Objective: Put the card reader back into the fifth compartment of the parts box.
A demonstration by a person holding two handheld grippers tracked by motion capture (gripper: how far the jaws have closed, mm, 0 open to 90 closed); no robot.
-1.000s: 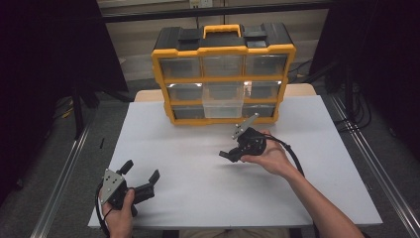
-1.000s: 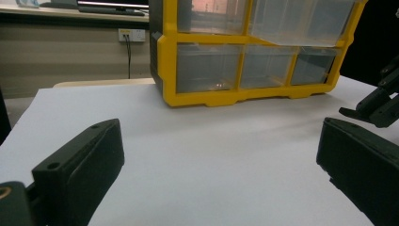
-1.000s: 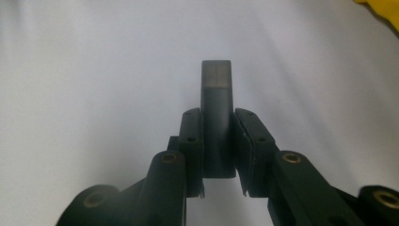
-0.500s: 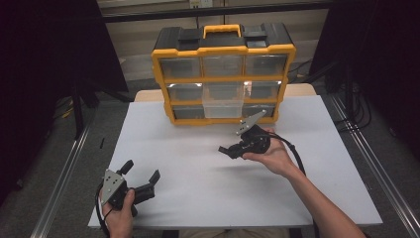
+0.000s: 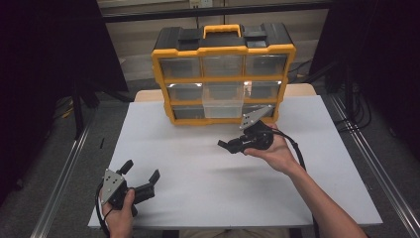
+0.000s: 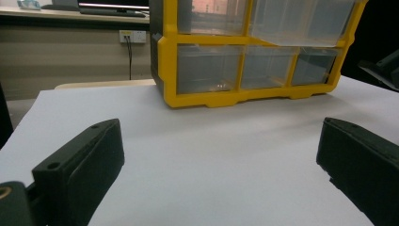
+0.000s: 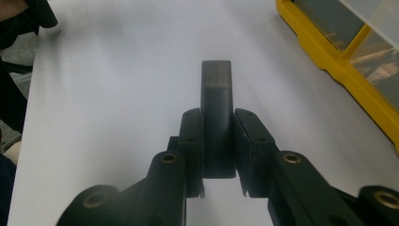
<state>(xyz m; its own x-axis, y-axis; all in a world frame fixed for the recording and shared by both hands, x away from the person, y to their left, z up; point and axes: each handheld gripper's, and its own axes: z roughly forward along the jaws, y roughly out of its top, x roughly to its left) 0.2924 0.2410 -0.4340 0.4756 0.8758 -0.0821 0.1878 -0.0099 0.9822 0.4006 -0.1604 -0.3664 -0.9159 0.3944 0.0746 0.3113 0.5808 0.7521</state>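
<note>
Right gripper clamped a dark block, left gripper idle.
Left gripper (image 5: 141, 177) sat wide open and empty at the near-left of the white surface (image 5: 198, 163). Right gripper (image 5: 227, 145) was closed on a dark grey rectangular block (image 7: 217, 117), held above the surface just in front of the yellow drawer organizer (image 5: 223, 74), whose middle drawer (image 5: 223, 104) stood pulled out.

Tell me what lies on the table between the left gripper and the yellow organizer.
Nothing: in the left gripper view, bare white tabletop runs from the open left gripper to the yellow organizer; the high view agrees.
</note>
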